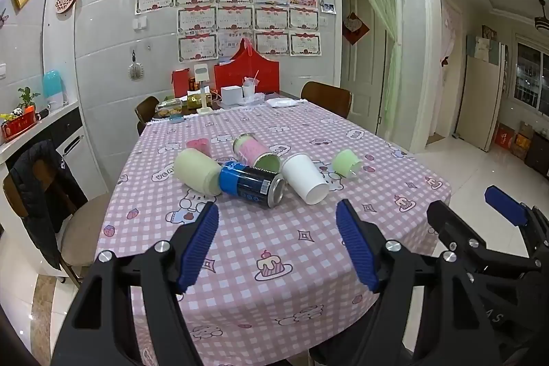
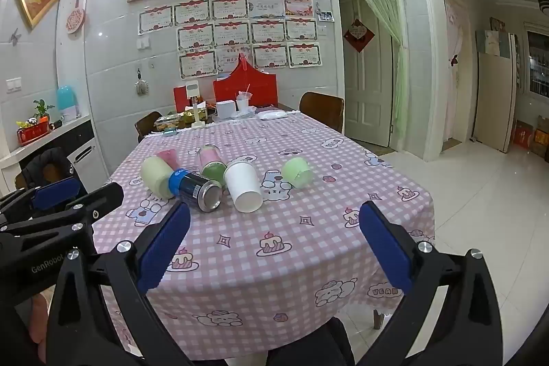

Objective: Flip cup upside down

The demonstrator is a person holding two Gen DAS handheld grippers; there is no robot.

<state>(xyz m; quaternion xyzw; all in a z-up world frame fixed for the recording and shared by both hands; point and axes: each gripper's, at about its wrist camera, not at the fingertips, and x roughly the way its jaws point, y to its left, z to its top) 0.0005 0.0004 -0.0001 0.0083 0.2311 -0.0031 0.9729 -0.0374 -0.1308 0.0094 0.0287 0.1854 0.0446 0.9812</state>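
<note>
On the worktop [image 1: 274, 246], under a pink checked cloth, a row of vessels lies tipped over. From the left: a cream cup [image 1: 197, 170] touching a blue can [image 1: 252, 184], a small pink cup [image 1: 200, 146] behind them, a pink-and-green cup [image 1: 255, 153], a white paper cup [image 1: 305, 175], then a light green cup [image 1: 346, 163] apart at the right. The left gripper [image 1: 277, 246] and right gripper [image 2: 274, 249] hover short of them, fingers spread and holding nothing.

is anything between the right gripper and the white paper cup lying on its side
Nothing visible. The open right gripper faces the white paper cup across bare tablecloth. The blue can lies just left of the cup, beside the path.
</note>
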